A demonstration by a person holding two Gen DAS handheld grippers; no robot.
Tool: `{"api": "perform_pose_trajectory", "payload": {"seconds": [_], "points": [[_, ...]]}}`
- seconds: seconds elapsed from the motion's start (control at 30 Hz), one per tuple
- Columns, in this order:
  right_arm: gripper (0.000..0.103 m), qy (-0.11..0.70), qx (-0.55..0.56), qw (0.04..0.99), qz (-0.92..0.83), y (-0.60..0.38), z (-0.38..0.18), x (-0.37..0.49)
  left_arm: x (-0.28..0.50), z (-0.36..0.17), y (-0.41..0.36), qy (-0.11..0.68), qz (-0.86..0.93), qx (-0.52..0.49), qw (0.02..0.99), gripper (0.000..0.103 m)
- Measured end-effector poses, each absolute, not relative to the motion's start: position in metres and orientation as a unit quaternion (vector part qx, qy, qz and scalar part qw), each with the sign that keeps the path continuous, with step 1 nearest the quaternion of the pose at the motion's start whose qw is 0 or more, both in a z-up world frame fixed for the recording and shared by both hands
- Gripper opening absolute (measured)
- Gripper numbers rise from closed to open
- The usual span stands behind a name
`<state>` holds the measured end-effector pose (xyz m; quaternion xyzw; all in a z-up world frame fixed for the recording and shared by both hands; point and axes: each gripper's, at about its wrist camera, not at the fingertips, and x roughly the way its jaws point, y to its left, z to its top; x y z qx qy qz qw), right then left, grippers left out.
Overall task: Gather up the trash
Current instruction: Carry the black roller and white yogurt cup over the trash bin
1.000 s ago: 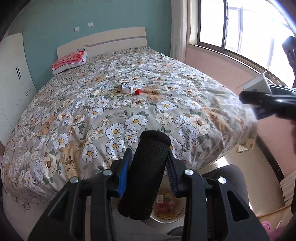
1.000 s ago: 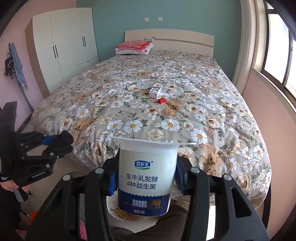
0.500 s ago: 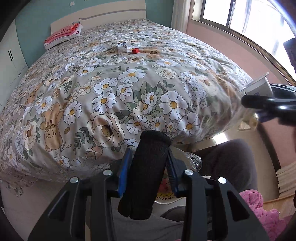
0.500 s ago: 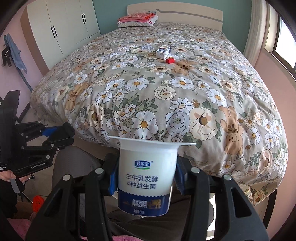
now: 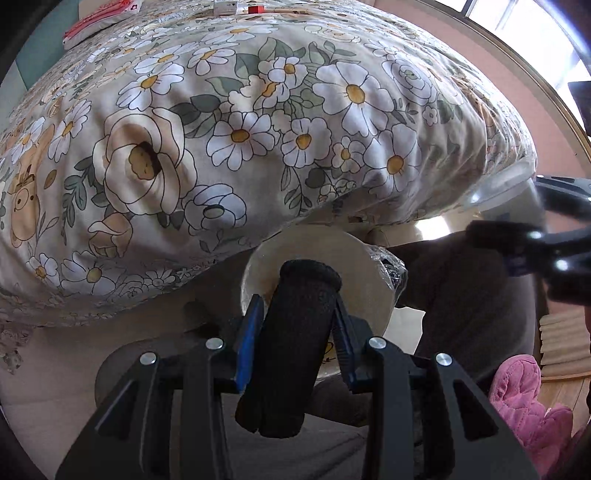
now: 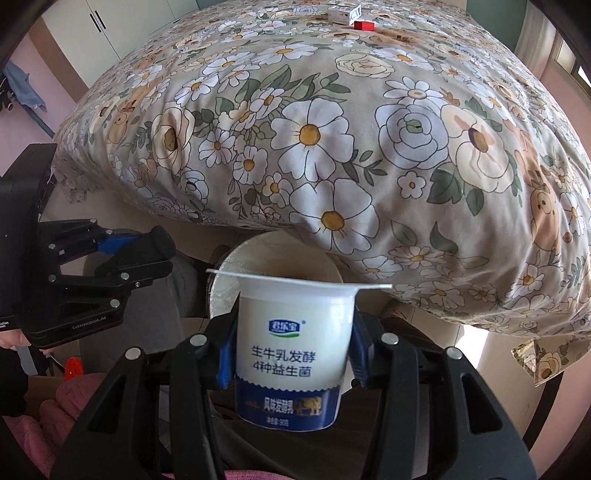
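Observation:
My left gripper (image 5: 295, 314) is shut on a rolled black sock (image 5: 291, 343) and holds it just over the open white trash bin (image 5: 369, 269) at the foot of the bed. My right gripper (image 6: 293, 332) is shut on a white and blue yogurt cup (image 6: 293, 332), upright, above the same bin (image 6: 229, 273). Each gripper shows in the other's view, the right one (image 5: 532, 243) to the right, the left one (image 6: 122, 258) to the left. A small white carton (image 6: 345, 14) and a red piece (image 6: 364, 25) lie far up the bed.
The floral bedspread (image 6: 332, 129) overhangs close behind the bin. The person's dark trousers (image 5: 472, 295) and pink slippers (image 5: 524, 398) are beside the bin. White wardrobes (image 6: 122, 29) stand at the far left.
Both grippers have moved down and forward towards the bin at the foot of the bed, still holding the sock and the cup. The bin now fills more of both views.

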<state>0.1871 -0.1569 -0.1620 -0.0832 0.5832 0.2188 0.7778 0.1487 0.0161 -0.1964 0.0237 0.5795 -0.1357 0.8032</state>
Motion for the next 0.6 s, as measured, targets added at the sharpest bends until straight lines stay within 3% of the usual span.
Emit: {"api": "perform_pose_trajectory", "payload": {"seconds": [0.6], "points": [[0.049, 0.677, -0.111, 0.691, 0.227, -0.136, -0.302, 0.184, 0.172, -0.312, 0.001, 0.674, -0.147, -0.024, 0.724, 0.039]]}}
